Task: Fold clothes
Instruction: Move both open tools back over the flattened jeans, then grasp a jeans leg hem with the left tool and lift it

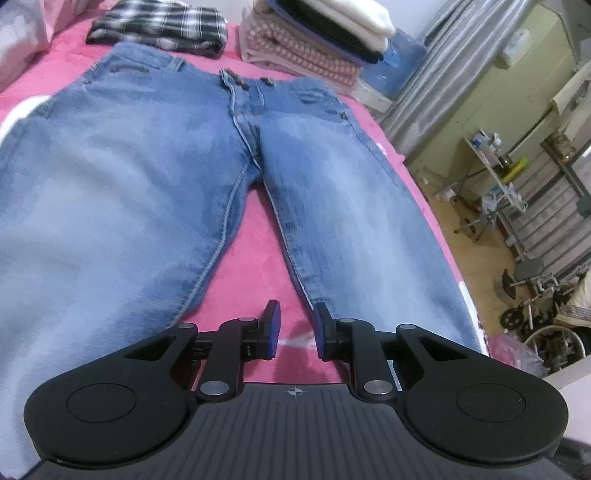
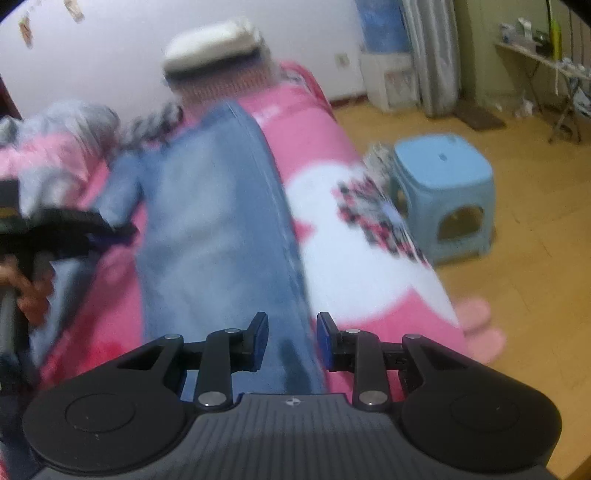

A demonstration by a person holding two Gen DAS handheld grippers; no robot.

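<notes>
Left wrist view. Left gripper (image 1: 295, 326): jaws parted by a narrow gap, nothing between them; blue pads face each other over bare pink cover, just beside the inner edge of one trouser leg. Jeans (image 1: 155, 155): blue denim, spread flat and front-up on the bed (image 1: 255, 236), waistband at 12 o'clock, legs running toward 6 o'clock, a wedge of pink cover showing between them. Plaid garment (image 1: 159, 27), folded, at 11 o'clock past the waistband. Stack of folded clothes (image 1: 317, 33) at 12 to 1 o'clock. Room at 3 o'clock: wooden floor, grey curtain (image 1: 439, 77), metal rack (image 1: 491, 173) with small items.

Right wrist view, blurred. Right gripper (image 2: 292, 339): jaws parted by a moderate gap, straddling the outer seam edge of a jeans leg (image 2: 218, 229); whether the pads touch cloth, cannot tell. Left gripper (image 2: 85, 229) at 9 o'clock, held in a hand (image 2: 26, 291). Blue plastic stool (image 2: 443, 195) on the floor at 2 o'clock, beside the bed edge. Pink slippers (image 2: 480, 332) at 4 o'clock.
</notes>
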